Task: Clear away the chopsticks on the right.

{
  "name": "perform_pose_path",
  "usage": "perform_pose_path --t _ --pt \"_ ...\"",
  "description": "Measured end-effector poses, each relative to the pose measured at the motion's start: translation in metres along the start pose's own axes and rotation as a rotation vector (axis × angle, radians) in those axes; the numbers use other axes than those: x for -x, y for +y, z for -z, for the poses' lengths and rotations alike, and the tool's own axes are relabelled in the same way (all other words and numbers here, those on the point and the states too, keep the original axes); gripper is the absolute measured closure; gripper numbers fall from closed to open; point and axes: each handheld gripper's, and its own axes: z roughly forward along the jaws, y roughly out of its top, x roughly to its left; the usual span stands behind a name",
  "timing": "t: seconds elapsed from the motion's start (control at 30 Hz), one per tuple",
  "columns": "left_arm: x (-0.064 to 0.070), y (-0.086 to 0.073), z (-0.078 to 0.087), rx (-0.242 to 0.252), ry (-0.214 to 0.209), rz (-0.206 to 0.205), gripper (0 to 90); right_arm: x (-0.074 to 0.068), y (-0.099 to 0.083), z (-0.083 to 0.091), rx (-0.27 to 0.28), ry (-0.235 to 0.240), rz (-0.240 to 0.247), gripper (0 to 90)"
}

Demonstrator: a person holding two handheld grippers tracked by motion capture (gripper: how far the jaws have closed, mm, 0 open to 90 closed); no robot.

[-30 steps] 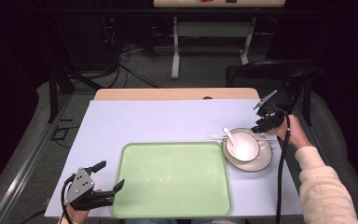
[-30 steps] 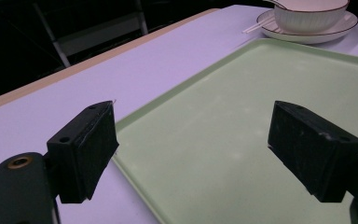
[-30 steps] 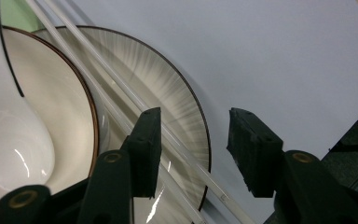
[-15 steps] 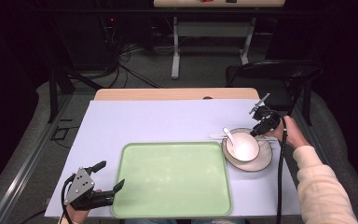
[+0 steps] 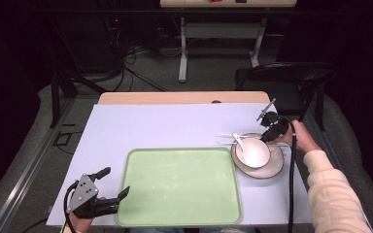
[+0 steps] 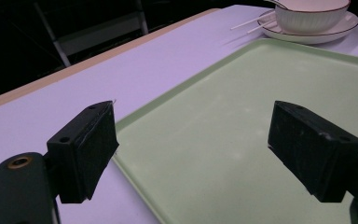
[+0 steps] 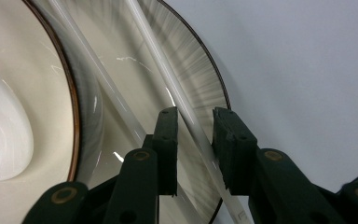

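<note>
— High view first: where's the right gripper [image 5: 268, 127]?
— At the far right rim of the plate [image 5: 277, 167], the forearm reaching in from the bench's [image 5: 175, 126] right edge.
— And its jaws?
— Narrowly parted, straddling one white chopstick [image 7: 168, 88] lying across the plate; whether they touch it, I can't tell. The second chopstick [image 7: 98, 70] lies just outside the left jaw, beside the bowl [image 5: 252, 151].
— The left gripper [image 5: 110, 183]?
— Jaws spread wide, empty, over the green tray's [image 5: 179, 184] near-left corner.
</note>
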Motion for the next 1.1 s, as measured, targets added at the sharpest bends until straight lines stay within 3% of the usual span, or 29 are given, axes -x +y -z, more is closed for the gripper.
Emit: perform_pose_path --t 0.67,1.1 --pt "0.000 0.000 0.001 0.004 0.003 0.005 15.6 -0.002 0.004 -0.004 0.025 -0.017 0.065 83.3" --pt "0.000 0.000 0.000 0.005 0.000 0.004 15.6 -0.012 0.004 0.026 0.060 -0.091 0.067 83.4"
